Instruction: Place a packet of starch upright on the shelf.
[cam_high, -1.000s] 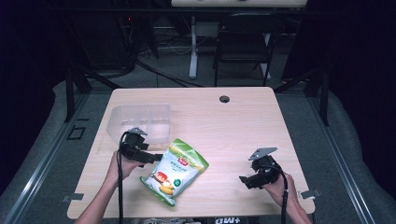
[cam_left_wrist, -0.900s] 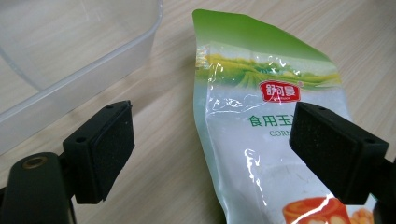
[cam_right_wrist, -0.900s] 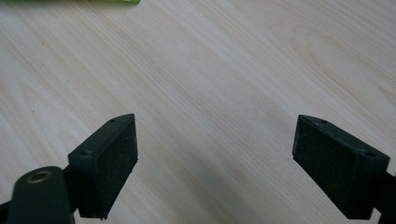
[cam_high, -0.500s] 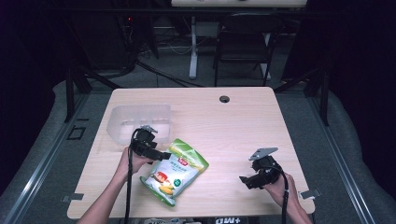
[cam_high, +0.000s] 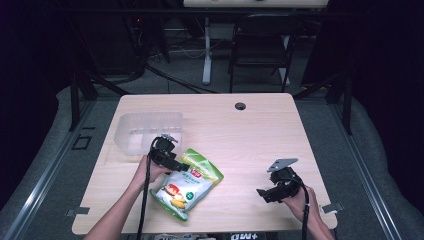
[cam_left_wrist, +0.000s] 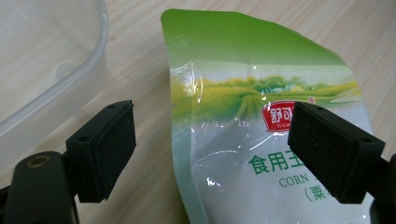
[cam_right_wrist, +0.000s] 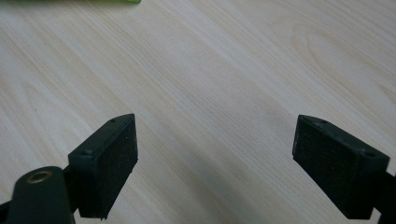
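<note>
The high view looks forward and down from above the person's side, taking in the whole tabletop (cam_high: 260, 130) and the dark floor behind it. The left gripper view sits low and close, looking along its tongs (cam_left_wrist: 212, 156) at the green bag (cam_left_wrist: 261, 140) and the clear container (cam_left_wrist: 51, 60) beside it; both also appear in the high view. The right gripper view looks steeply down, very near bare wood, between its tongs (cam_right_wrist: 215, 165).

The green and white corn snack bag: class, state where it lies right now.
In the high view the green and white corn snack bag lies flat on the wooden table, front left, just right of the clear plastic container, with the open left gripper at its top edge.
</note>
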